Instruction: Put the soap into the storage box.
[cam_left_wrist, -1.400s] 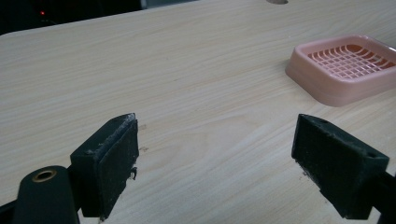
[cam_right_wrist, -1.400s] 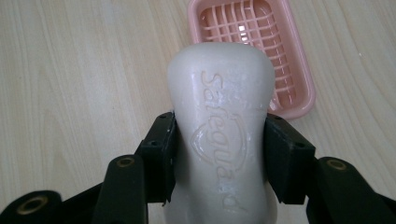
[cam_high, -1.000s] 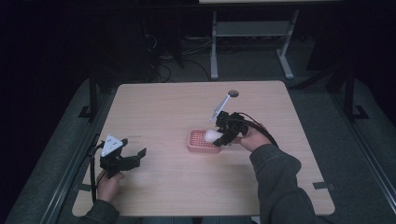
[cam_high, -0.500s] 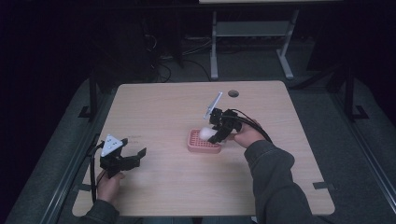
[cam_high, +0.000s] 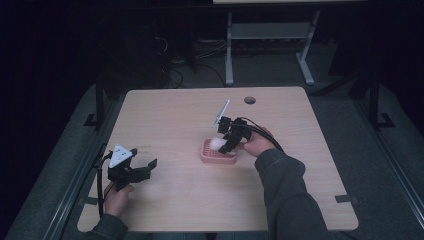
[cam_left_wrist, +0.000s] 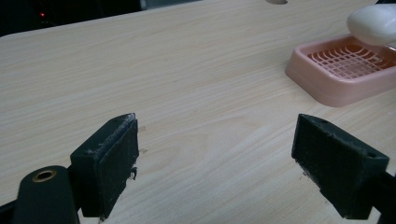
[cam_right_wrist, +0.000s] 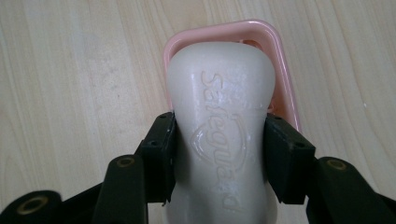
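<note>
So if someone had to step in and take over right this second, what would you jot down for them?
Right gripper: shut on the white soap bar, held above the pink soap dish.
Left gripper: open, holding nothing, low over the table near its left front corner.
Soap dish: mid-table, its grid insert bare in the left gripper view.
Done: the soap is gripped and lined up over the dish.
Left: probably lower the bar onto the grid, open the jaws and draw the right hand back. Lower gently; the bar looks smooth and may slip.

One soap bar (cam_right_wrist: 219, 135), one soap dish (cam_high: 218, 156)
</note>
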